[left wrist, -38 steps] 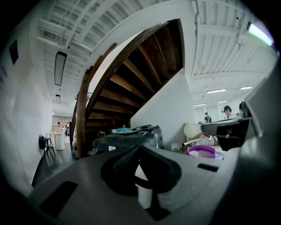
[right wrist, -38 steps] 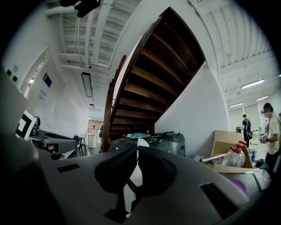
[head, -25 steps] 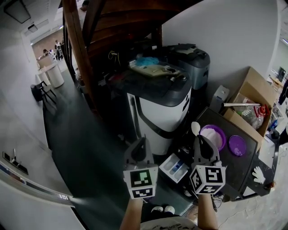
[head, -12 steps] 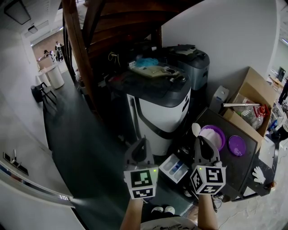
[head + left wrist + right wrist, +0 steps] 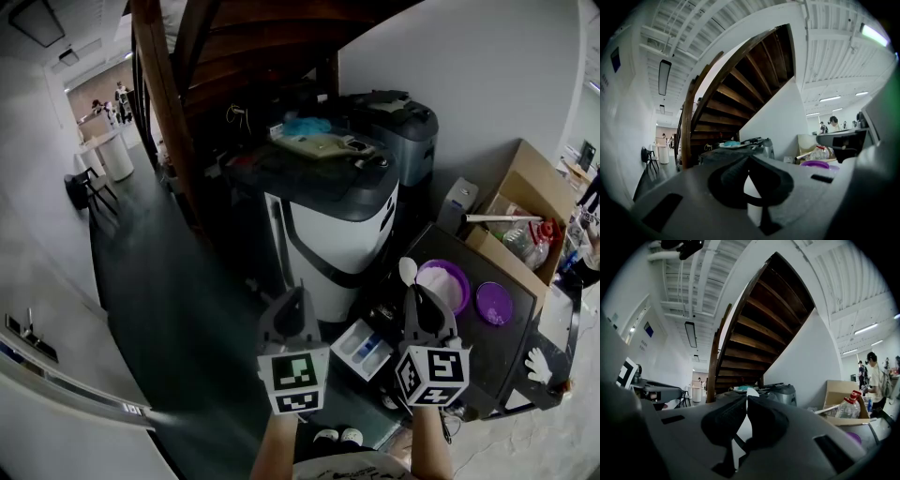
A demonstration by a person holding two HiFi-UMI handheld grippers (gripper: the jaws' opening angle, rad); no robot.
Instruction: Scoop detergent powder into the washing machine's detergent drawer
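Observation:
My right gripper (image 5: 416, 289) is shut on the handle of a white spoon (image 5: 408, 268), whose bowl sticks up past the jaw tips beside the purple tub of white detergent powder (image 5: 444, 282). In the right gripper view the spoon (image 5: 751, 392) shows as a thin white edge between the closed pads. My left gripper (image 5: 297, 294) is held level with it, jaws shut on nothing, its tips (image 5: 749, 157) touching. The detergent drawer (image 5: 363, 350) stands pulled out, low between the two grippers, in front of the white and black washing machine (image 5: 339, 230).
The tub's purple lid (image 5: 494, 304) lies on the dark table (image 5: 478, 361) at the right. A cardboard box (image 5: 527, 208) with bottles stands behind it. A wooden staircase (image 5: 164, 103) rises at the left, with dark floor (image 5: 150, 281) below. Clutter covers the machine's top (image 5: 323, 145).

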